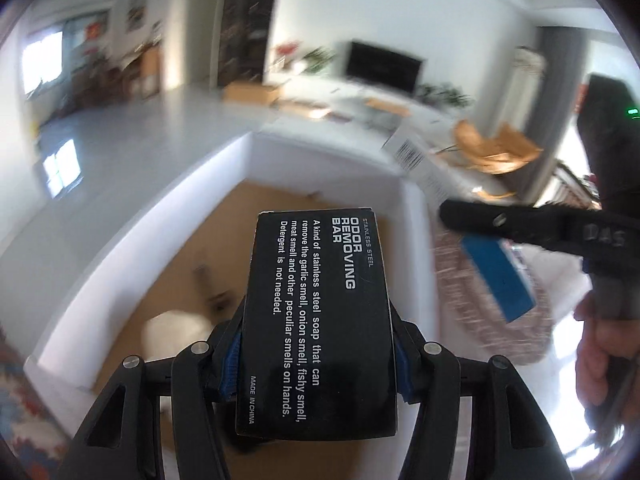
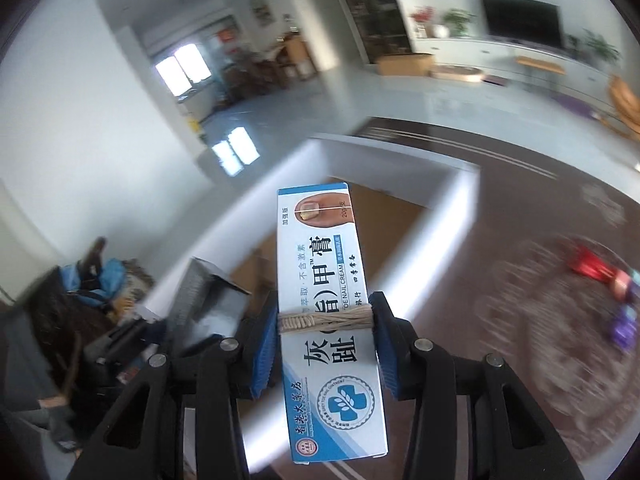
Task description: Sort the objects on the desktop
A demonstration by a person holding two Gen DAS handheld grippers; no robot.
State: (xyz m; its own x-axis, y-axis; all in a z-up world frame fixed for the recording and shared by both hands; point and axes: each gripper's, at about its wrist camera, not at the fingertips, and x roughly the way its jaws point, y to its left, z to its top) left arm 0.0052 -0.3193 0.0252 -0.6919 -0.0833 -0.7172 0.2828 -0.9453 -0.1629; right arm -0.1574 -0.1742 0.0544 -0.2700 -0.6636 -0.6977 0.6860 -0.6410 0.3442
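Note:
My left gripper [image 1: 318, 364] is shut on a black box [image 1: 320, 320] printed "Odor Removing Bar" and holds it over a white-walled cardboard box [image 1: 120, 248]. My right gripper [image 2: 326, 344] is shut on a white and blue nail cream box [image 2: 328, 312] bound with twine, above the same white-walled box [image 2: 460, 216]. In the left wrist view the right gripper [image 1: 500, 224] shows at the right with the blue side of its box [image 1: 500, 276] below it.
Inside the white-walled box lie a pale object [image 1: 176, 332] and a small dark item [image 1: 212, 284]. A woven mat [image 2: 560, 340] on the dark table holds red [image 2: 592, 268] and purple [image 2: 624, 324] items. A barcoded white box [image 1: 412, 152] lies beyond.

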